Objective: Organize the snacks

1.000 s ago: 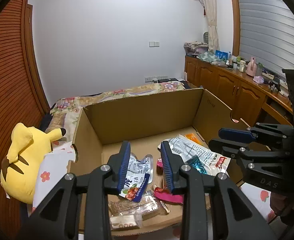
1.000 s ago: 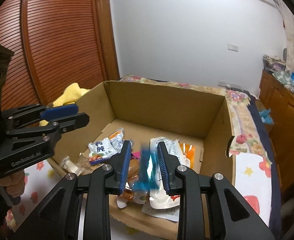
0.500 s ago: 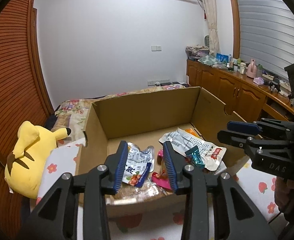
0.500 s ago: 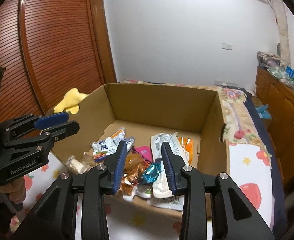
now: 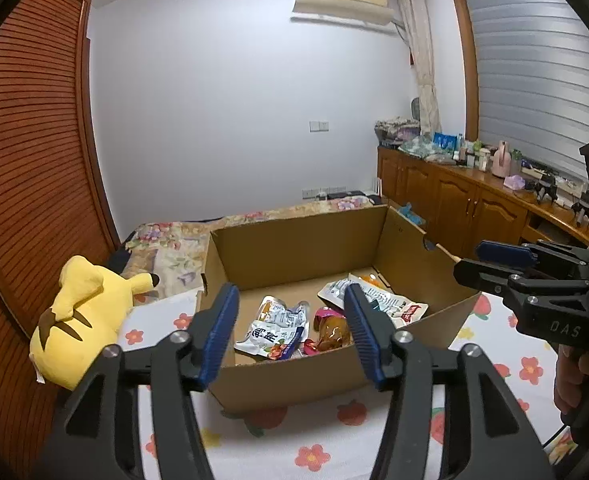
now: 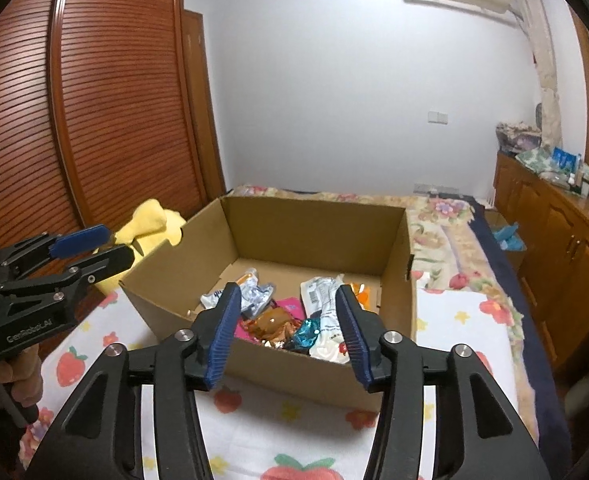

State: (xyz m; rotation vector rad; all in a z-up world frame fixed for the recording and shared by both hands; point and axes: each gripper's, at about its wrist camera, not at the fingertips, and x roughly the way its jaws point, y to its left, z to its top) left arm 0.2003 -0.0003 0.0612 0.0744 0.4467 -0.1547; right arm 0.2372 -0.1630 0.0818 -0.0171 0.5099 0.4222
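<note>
An open cardboard box (image 5: 294, 248) (image 6: 314, 228) sits on the bed and holds several snack packets. Among them lie a white and blue pouch (image 5: 272, 330) (image 6: 250, 290), an orange-brown wrapped snack (image 5: 332, 332) (image 6: 272, 322), a large white packet (image 5: 378, 300) (image 6: 322, 300) and a teal candy (image 6: 308, 330). My left gripper (image 5: 290, 328) hovers before the box's near wall, its jaws opening with nothing between them. My right gripper (image 6: 286, 330) does the same a little to the right, jaws opening and empty. Each gripper also appears at the edge of the other's view (image 5: 506, 264) (image 6: 90, 244).
A yellow plush toy (image 5: 78, 316) (image 6: 150, 220) lies left of the box against the slatted wooden wardrobe (image 6: 94, 120). A white sheet with strawberries and flowers (image 5: 334, 440) covers the near bed. Wooden cabinets (image 5: 466, 208) with clutter on top run along the right wall.
Both grippers have drawn back and up out of the box and opened wider. The teal candy that hung between the right jaws now lies in the box.
</note>
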